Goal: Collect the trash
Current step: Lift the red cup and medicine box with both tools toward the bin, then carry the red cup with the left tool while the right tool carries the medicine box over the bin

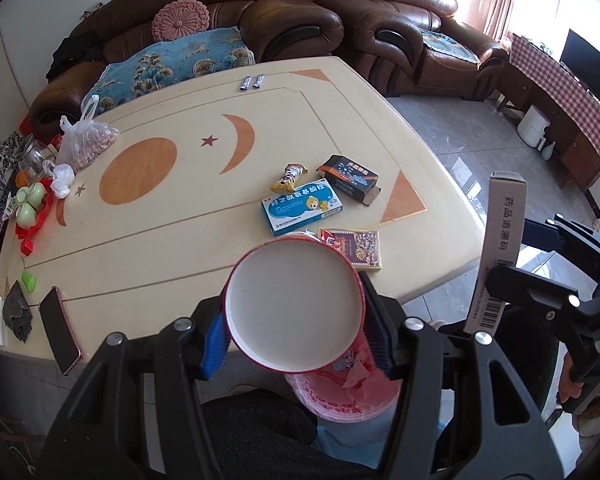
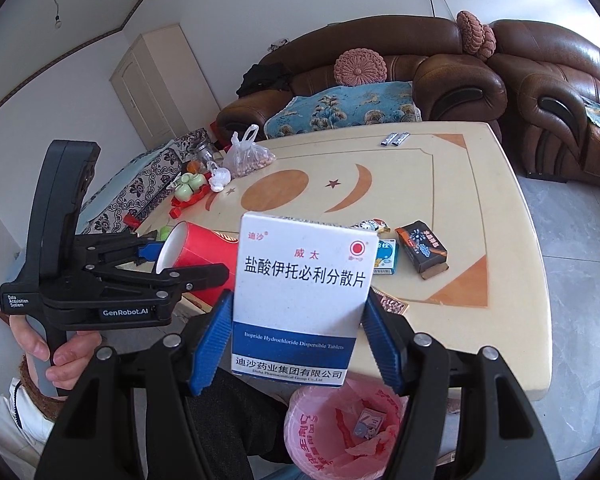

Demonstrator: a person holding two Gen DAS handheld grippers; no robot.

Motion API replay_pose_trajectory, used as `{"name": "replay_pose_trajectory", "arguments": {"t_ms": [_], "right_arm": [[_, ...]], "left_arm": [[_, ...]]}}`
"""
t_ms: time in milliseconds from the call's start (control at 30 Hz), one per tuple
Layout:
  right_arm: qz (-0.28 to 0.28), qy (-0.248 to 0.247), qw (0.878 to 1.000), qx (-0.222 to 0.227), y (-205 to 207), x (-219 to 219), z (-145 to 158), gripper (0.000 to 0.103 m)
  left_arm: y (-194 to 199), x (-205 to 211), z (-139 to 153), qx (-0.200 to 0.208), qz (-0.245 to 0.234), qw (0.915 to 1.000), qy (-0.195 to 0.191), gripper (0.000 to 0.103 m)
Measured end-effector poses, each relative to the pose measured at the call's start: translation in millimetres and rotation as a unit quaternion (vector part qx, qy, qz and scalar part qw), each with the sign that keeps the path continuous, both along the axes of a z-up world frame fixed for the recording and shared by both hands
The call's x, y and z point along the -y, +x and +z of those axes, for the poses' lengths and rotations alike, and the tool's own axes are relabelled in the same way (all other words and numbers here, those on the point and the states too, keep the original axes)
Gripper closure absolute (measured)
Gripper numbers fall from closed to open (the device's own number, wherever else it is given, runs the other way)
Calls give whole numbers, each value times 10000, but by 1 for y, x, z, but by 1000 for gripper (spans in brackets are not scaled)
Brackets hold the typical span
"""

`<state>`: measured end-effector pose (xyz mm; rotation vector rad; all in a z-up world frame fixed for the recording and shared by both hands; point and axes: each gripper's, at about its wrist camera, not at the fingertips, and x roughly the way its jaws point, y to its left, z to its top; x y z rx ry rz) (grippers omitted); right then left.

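My left gripper (image 1: 296, 336) is shut on a red paper cup (image 1: 296, 308), whose white inside faces the camera; it also shows in the right wrist view as the left gripper (image 2: 188, 260) with the cup (image 2: 204, 256) lying sideways. My right gripper (image 2: 298, 344) is shut on a white and blue medicine box (image 2: 300, 300), seen edge-on in the left wrist view as the box (image 1: 500, 248). Both hang over the table's near edge, above a bin lined with a pink bag (image 2: 300, 428), (image 1: 328, 404). On the table lie a blue box (image 1: 302, 208), a black box (image 1: 350, 178), a snack wrapper (image 1: 290, 178) and a card pack (image 1: 354, 248).
A phone (image 1: 60, 330), a bag of nuts (image 1: 86, 142), green cups (image 1: 28, 204) and a glass jar crowd the cream table's (image 1: 160, 248) left side. Two sachets (image 1: 252, 82) lie at its far edge. A brown sofa (image 1: 300, 20) stands behind.
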<state>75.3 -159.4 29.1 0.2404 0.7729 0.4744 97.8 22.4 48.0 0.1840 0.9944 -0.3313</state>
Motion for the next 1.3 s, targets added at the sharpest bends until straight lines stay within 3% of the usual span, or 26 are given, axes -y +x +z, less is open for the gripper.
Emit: {"name": "replay_pose_trajectory", "arguments": {"t_ms": [233, 500, 767, 1300], "right_arm": [[58, -200, 9998, -18, -33, -3, -8, 41], [12, -467, 9988, -151, -58, -4, -35, 41], [31, -791, 9966, -237, -67, -11, -63, 41], [204, -1055, 9904, -872, -60, -21, -144, 41]], "left_arm": [[-33, 5, -11, 26, -36, 10000, -49, 47], [-53, 16, -48, -241, -163, 9995, -111, 47], [-59, 26, -86, -477, -251, 9984, -142, 47], [-57, 31, -182, -1090, -199, 9936, 208, 47]]}}
